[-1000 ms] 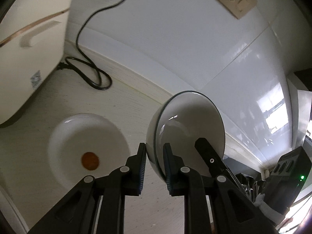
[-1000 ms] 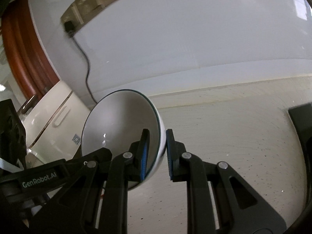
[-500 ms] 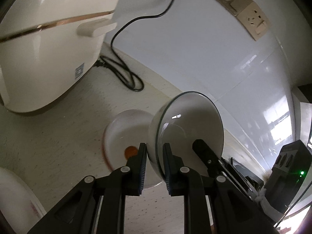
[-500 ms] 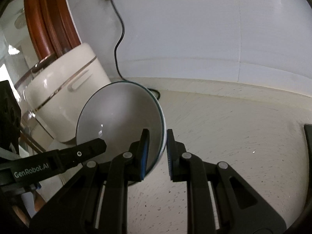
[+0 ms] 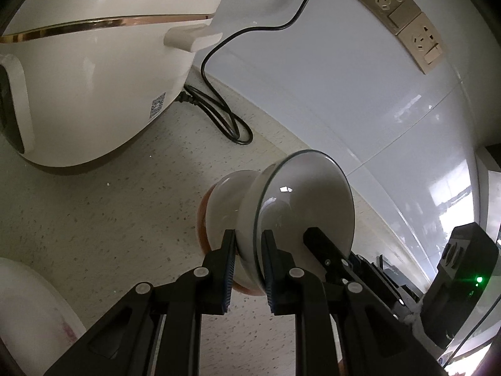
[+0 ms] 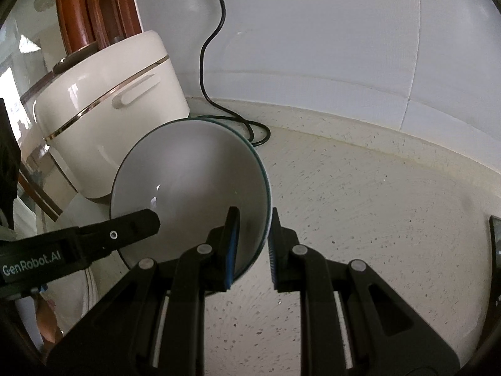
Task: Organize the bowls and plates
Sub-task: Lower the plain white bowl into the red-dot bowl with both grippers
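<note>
A white bowl with a dark green rim (image 5: 307, 200) (image 6: 188, 181) is tilted on edge above the counter, held from both sides. My left gripper (image 5: 247, 250) is shut on its near rim, one finger inside and one outside. My right gripper (image 6: 252, 238) is shut on the opposite rim. One of the right gripper's fingers (image 5: 322, 244) shows inside the bowl in the left wrist view. Directly behind and below the held bowl sits a second white bowl with an orange rim (image 5: 225, 200) on the counter, partly hidden by it.
A cream rice cooker (image 5: 94, 62) (image 6: 109, 109) stands at the left, its black cord (image 5: 219, 116) looped on the speckled counter (image 6: 375, 219). Wall sockets (image 5: 407, 25) are above. Another white dish (image 5: 25, 313) lies at the lower left. A black device with a green light (image 5: 463, 282) is at the right.
Both grippers have carried the green-rimmed bowl left and down toward the rice cooker. The orange-rimmed bowl, earlier off to the left, now lies just behind the held bowl.
</note>
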Demonstrator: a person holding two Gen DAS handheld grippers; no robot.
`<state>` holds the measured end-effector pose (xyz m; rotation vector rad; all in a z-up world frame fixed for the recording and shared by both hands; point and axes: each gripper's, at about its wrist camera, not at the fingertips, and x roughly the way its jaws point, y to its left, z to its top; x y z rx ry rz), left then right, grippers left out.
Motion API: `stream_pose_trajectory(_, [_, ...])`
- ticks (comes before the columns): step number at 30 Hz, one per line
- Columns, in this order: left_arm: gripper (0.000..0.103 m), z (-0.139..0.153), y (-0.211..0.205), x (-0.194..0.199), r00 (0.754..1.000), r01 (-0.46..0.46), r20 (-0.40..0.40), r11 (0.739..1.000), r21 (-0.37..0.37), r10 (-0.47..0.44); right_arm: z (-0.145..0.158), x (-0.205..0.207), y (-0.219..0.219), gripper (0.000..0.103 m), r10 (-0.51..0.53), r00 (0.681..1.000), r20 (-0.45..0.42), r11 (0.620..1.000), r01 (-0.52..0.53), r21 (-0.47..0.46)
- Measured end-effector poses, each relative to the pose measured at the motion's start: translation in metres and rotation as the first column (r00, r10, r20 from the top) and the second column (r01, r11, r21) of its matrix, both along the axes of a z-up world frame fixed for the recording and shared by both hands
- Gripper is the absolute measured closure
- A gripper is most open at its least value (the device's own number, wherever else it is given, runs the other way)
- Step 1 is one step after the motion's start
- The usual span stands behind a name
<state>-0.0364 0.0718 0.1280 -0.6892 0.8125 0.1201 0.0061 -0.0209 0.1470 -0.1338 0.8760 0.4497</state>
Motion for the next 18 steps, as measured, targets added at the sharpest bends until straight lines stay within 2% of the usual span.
stream_pose_trajectory(15, [0.086,-0.002,0.007,-0.005,1.0,-0.025,-0.005,1.0,0.015,0.025,-0.002,0.002,0.005,0.081,0.0,1.0,-0.002,1.0,0.0,-0.006])
stream_pose_trajectory(18, [0.086,-0.005,0.011,-0.004,1.0,-0.03,-0.004,0.999,-0.013,0.03,-0.002,0.003,0.005,0.081,-0.005,1.0,-0.015,1.0,0.005,0.009])
